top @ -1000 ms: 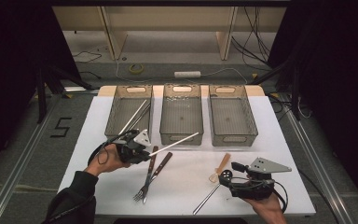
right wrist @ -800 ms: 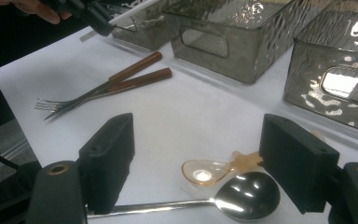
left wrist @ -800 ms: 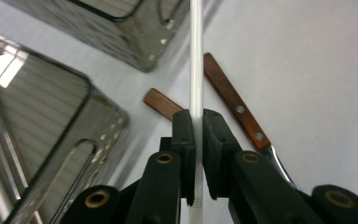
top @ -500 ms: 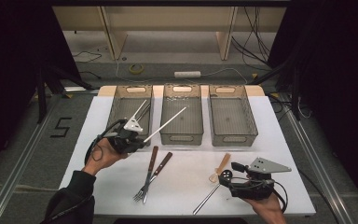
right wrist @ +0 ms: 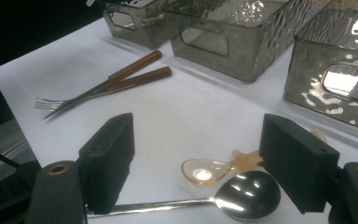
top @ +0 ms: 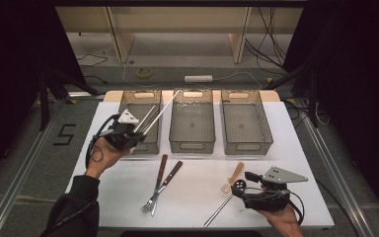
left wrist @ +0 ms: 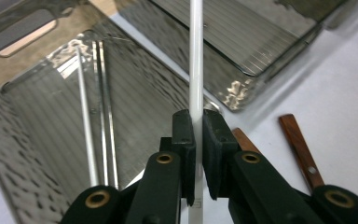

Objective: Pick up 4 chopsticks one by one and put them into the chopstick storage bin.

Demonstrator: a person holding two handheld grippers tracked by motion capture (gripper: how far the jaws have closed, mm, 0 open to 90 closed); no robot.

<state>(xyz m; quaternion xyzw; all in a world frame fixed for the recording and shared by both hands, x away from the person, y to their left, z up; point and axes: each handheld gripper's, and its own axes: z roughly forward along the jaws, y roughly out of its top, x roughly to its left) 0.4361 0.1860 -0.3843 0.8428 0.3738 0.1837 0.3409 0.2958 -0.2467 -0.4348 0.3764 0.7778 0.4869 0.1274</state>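
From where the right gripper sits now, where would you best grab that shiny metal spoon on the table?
Probably on the thin handle of the metal spoon, coming straight down with the jaws either side of it. The handle is narrow and straight and lies flat on the white table, while the bowl is wide, rounded and touches the small amber spoon. The right gripper stands open over it.

Three bins (top: 193,121) stand in a row mid-frame on the surface (top: 192,197); two forks (top: 159,185) lie below them, two spoons (top: 227,195) lower right.
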